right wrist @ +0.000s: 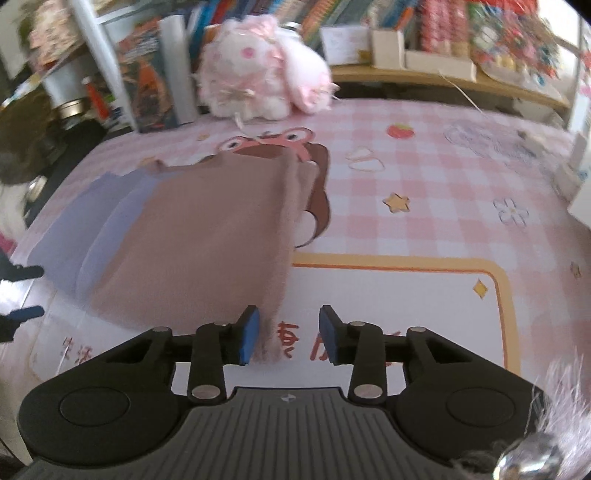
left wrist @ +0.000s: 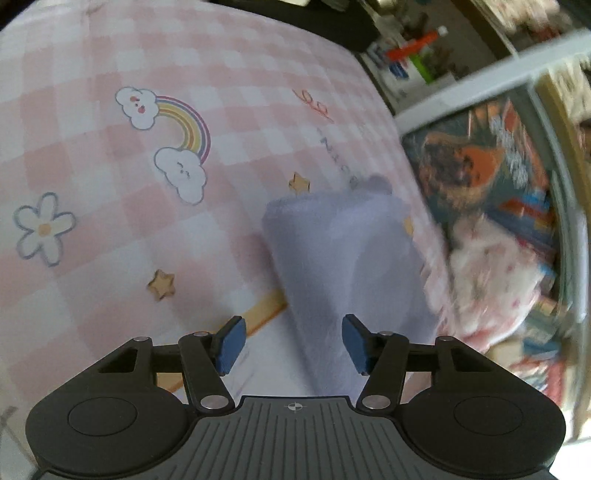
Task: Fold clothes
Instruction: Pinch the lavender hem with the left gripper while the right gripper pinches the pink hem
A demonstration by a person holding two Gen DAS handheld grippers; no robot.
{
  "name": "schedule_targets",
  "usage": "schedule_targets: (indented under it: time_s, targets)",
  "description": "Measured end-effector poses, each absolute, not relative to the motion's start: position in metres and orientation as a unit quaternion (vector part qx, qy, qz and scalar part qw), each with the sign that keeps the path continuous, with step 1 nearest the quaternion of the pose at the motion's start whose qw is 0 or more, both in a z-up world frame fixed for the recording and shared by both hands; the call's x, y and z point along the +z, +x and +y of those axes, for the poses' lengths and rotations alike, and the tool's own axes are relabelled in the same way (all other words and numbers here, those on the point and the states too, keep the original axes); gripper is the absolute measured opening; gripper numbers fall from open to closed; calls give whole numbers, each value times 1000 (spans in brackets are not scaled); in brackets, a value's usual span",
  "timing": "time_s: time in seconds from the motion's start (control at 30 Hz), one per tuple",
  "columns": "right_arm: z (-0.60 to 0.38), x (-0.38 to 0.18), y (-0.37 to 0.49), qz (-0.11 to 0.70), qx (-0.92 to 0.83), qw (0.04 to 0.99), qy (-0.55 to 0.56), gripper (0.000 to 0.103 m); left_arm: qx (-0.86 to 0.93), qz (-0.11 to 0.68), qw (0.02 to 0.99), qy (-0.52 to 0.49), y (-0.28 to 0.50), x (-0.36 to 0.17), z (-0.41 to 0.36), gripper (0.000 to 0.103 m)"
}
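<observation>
A folded brown cloth [right wrist: 207, 236] lies on the pink checked mat [right wrist: 424, 206], on top of a lavender cloth [right wrist: 85, 236] that sticks out at its left. My right gripper [right wrist: 290, 334] is open and empty, its fingers just past the brown cloth's near right corner. In the left wrist view the lavender cloth [left wrist: 343, 266] lies flat on the mat [left wrist: 110, 184], running away from my left gripper [left wrist: 293, 343], which is open and empty over the cloth's near end. The left gripper's blue fingertips [right wrist: 26, 291] show at the far left of the right wrist view.
A pink plush toy [right wrist: 262, 74] sits at the mat's far edge, in front of shelves of books [right wrist: 369, 22]. A white frame post [right wrist: 99, 62] stands at the left. A fluffy keychain [right wrist: 546, 435] hangs at the lower right. The plush also shows in the left wrist view [left wrist: 491, 273].
</observation>
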State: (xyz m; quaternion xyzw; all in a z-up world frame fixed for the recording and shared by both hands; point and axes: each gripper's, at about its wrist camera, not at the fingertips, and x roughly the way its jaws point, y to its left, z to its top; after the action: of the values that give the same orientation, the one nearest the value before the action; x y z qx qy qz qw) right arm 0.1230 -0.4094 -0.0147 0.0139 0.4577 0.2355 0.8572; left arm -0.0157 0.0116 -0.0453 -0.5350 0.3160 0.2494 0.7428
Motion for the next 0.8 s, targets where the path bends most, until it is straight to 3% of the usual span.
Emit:
schedule_targets:
  time_s: [0.3, 0.4, 0.5, 0.6, 0.8]
  targets:
    - [-397, -20, 121, 478, 217, 851, 21, 27, 238, 272, 695, -621, -2, -64, 43, 54]
    - [-395, -21, 121, 482, 210, 850, 21, 27, 243, 276, 693, -621, 3, -68, 47, 34]
    - [-393, -22, 122, 485, 205, 850, 23, 27, 245, 287, 701, -605, 5, -69, 48, 21]
    - [-390, -23, 122, 487, 202, 850, 24, 27, 240, 301, 740, -551, 10, -54, 41, 11]
    - [-384, -25, 121, 491, 197, 848, 22, 27, 138, 304, 900, -279, 36, 13, -18, 11]
